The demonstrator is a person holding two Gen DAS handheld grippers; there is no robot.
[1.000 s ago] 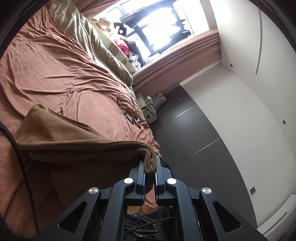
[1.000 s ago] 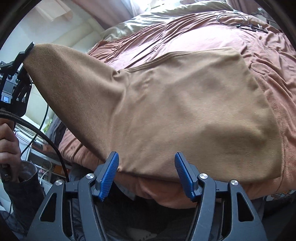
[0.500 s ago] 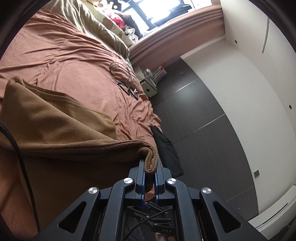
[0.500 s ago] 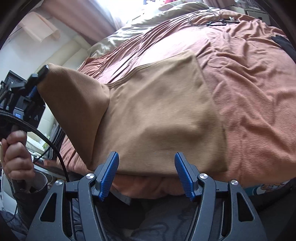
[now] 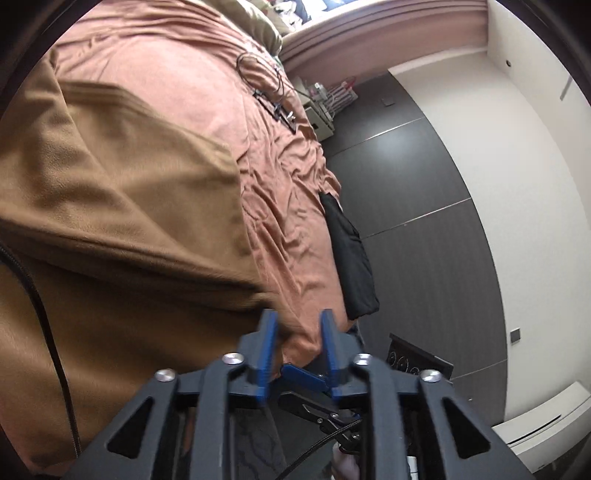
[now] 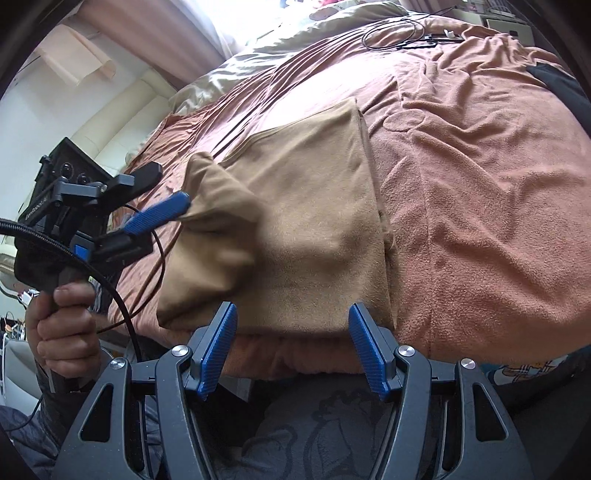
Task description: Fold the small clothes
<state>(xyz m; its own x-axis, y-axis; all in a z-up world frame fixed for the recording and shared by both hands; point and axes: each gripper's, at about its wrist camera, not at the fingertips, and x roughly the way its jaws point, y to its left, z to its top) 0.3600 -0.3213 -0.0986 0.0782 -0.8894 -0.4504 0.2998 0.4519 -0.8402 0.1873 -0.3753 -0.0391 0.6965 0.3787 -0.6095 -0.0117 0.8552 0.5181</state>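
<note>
- Blue pads line the left tongs [image 5: 298, 334], whose jaws are opening; the corner of the brown cloth [image 5: 122, 206] lies just at the tip of one pad, and the gap itself shows only the bedspread edge behind.
- From the right wrist view, the left tongs [image 6: 168, 201] sit at the left side of the cloth [image 6: 303, 236], a blue pad touching the bunched fold there.
- A hand [image 6: 64, 325] grips the handle of the left tongs, with a black cable [image 6: 110, 291] looping down from it.
- The right tongs [image 6: 291, 345] are spread wide with nothing between the pads; they hover at the near edge of the cloth, not touching it.
- The brown cloth lies folded on the bed near its near edge, one flap doubled over the left part, the right side flat with a straight edge.
- Under it is a rust-pink bedspread [image 6: 480, 206], wrinkled.
- Farther up the bed, a thin black wire [image 6: 402, 33] lies coiled on the bedspread, and a pale green quilt [image 6: 280, 55] is bunched near the window.
- A black garment [image 5: 351, 258] hangs over the bed's side edge, above the dark floor [image 5: 424, 221].
</note>
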